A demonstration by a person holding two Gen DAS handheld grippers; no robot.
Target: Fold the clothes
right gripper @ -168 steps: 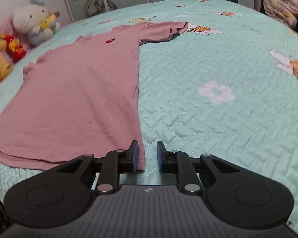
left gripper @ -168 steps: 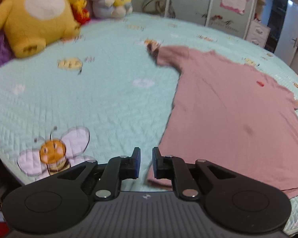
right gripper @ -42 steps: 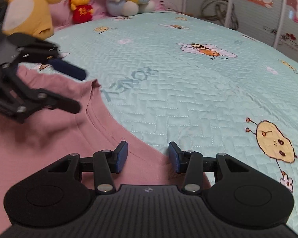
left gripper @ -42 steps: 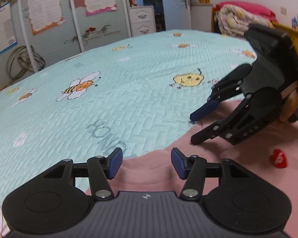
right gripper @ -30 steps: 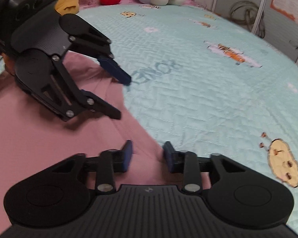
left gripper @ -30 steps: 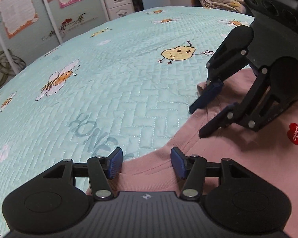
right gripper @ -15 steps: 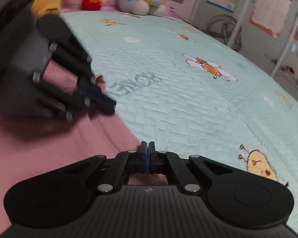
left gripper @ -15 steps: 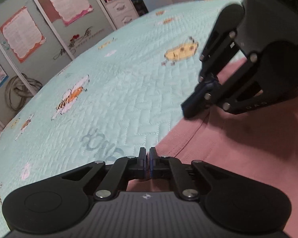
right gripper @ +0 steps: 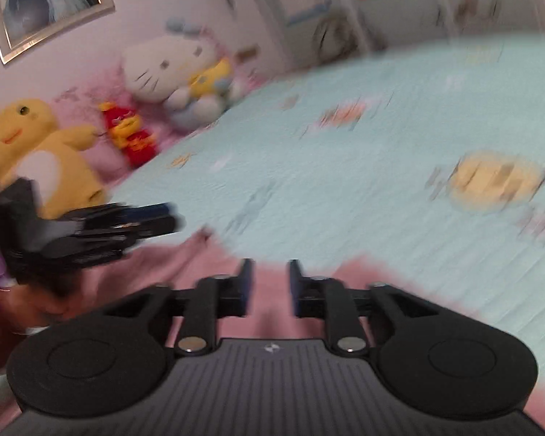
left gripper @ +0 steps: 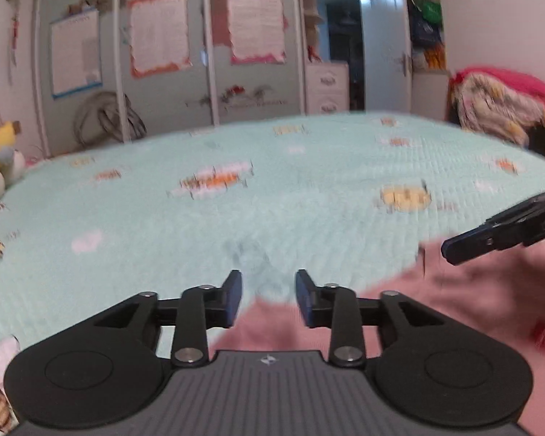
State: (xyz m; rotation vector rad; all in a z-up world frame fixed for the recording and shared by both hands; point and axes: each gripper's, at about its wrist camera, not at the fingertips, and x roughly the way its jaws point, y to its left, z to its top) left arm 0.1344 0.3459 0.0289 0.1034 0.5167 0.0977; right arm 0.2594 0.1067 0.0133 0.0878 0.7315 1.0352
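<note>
Shirt (left gripper: 436,301) lies pink on the bed (left gripper: 236,218), its edge under both tools. Left hand-held gripper (left gripper: 269,296) and right hand-held gripper (right gripper: 270,285) have just been opening; each stands partly apart, pinching nothing. To fold well, release fully, then smooth the crease flat.

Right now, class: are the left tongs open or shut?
Open. The left tongs have just been opening; a clear gap shows between the pads, with the pink shirt edge below, ungripped.
</note>
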